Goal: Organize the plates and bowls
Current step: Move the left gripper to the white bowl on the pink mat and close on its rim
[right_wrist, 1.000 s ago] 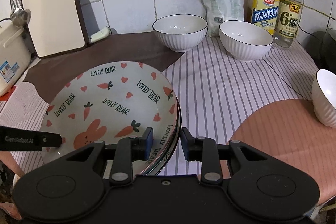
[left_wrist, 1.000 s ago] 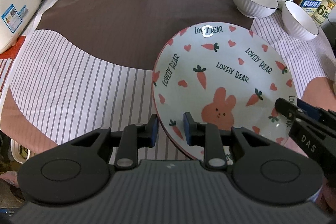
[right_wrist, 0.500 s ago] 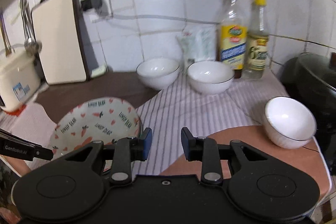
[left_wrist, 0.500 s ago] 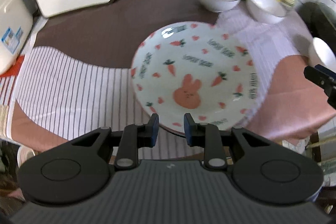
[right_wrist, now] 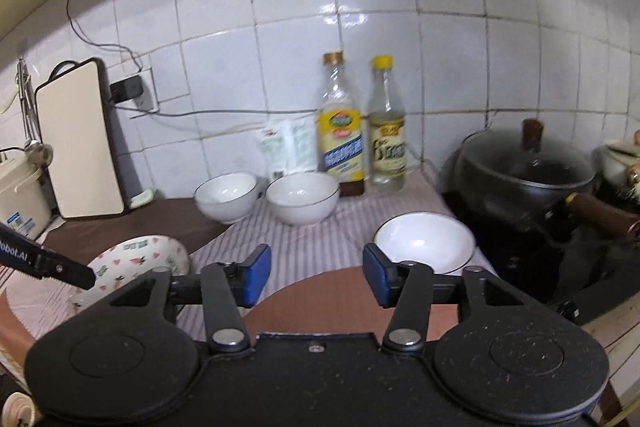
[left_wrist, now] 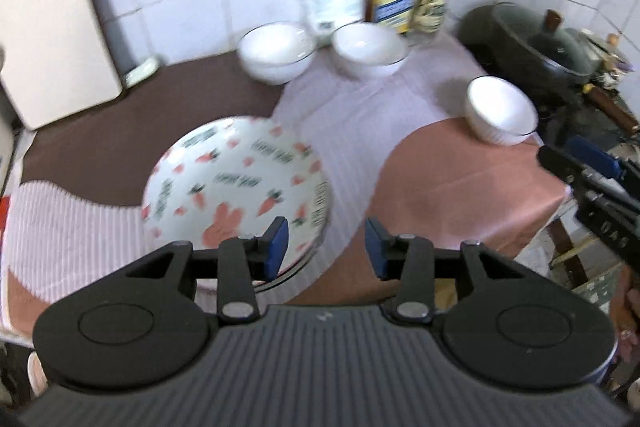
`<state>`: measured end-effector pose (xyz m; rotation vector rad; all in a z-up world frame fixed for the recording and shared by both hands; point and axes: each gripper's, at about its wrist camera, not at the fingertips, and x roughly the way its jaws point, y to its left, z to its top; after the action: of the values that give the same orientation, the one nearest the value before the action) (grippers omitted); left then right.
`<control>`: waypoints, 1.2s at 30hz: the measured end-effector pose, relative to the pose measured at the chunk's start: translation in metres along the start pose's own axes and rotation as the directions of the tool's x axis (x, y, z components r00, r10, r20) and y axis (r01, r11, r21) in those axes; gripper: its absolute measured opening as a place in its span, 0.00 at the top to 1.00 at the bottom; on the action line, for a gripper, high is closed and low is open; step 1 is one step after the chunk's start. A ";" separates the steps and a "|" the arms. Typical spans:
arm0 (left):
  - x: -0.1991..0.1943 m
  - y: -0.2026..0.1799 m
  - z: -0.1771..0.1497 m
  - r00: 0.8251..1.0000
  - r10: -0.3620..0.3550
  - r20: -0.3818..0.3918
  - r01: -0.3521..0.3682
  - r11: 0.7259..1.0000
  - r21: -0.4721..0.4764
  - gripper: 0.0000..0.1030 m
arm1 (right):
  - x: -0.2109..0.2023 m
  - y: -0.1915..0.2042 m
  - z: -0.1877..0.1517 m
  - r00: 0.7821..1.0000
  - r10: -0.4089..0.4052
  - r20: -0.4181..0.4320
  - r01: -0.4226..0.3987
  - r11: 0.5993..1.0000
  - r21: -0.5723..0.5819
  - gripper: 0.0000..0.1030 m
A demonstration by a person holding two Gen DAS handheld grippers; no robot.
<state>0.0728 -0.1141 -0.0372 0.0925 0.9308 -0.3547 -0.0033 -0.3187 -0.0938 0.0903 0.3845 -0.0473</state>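
A stack of carrot-and-rabbit plates (left_wrist: 236, 179) lies on the cloth-covered counter, front left; it also shows in the right wrist view (right_wrist: 140, 259). Three white bowls stand apart: two at the back (left_wrist: 276, 51) (left_wrist: 370, 49) and one at the right edge (left_wrist: 500, 109). In the right wrist view they are the back pair (right_wrist: 226, 195) (right_wrist: 302, 201) and the near bowl (right_wrist: 424, 241). My left gripper (left_wrist: 326, 247) is open and empty, raised above the counter beside the plates. My right gripper (right_wrist: 316, 277) is open and empty, raised in front of the near bowl.
Two bottles (right_wrist: 342, 131) (right_wrist: 386, 131) and a white packet (right_wrist: 290, 147) stand against the tiled wall. A lidded black pan (right_wrist: 524, 167) sits on the stove at right. A cutting board (right_wrist: 78, 143) leans at the back left, beside a white appliance (right_wrist: 18, 195).
Both grippers have let go of the plate stack, opened wider and pulled up and back from the counter. The plates stay where they were set down.
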 end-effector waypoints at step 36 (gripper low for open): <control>0.196 -0.137 0.082 0.953 -0.289 0.091 0.296 0.953 -0.064 0.37 | 0.150 -0.085 -0.058 0.972 -0.217 -0.087 0.215 0.976 -0.031 0.04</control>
<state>0.1965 -0.3122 -0.1345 -0.1317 0.8772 -0.5929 0.1090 -0.4025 -0.2103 0.0290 0.4840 -0.2548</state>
